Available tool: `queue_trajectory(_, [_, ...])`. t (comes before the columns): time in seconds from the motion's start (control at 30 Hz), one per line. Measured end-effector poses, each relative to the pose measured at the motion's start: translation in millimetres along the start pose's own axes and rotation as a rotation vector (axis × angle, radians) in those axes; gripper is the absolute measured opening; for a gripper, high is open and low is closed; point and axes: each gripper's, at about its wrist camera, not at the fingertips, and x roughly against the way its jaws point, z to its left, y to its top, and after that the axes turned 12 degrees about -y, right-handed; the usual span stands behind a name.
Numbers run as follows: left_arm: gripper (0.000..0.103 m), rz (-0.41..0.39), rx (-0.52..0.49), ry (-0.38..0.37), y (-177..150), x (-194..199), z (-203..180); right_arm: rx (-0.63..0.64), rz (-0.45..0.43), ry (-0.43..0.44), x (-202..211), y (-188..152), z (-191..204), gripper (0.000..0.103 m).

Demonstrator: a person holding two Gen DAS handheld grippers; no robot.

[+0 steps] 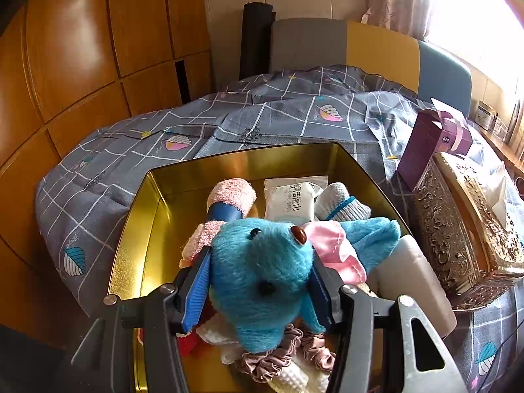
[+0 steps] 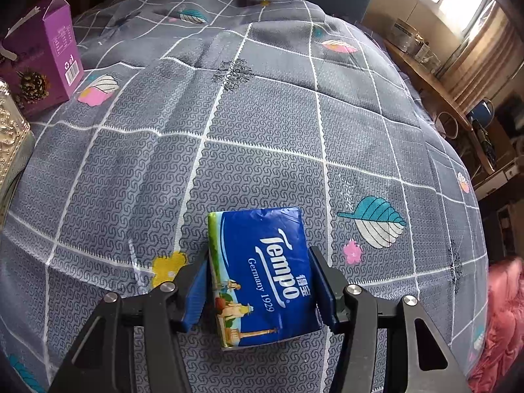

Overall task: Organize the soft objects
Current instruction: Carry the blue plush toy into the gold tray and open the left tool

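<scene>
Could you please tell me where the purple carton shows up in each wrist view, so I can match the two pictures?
Left wrist view: the purple carton stands at the right, flap open, behind the ornate metal tissue box.
Right wrist view: the purple carton stands at the upper left edge, on the bedspread.
Shared landmark: the grey checked bedspread with leaf prints; the ornate box also peeks in at the right view's left edge.
</scene>
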Motion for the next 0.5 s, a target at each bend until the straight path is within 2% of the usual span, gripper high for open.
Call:
queue_trajectory(0.2, [0.056, -0.001, 0.000, -0.005, -0.9, 1.0, 0.2, 0.011, -0.016, -0.014, 3.4, -1.2, 3.4, 0.056])
queue_trajectory(0.5, [0.063, 0.016, 0.014, -0.009, -0.3, -1.7, 5.1, 0.002, -0.021, -0.015, 4.5, -1.3, 3.2, 0.056])
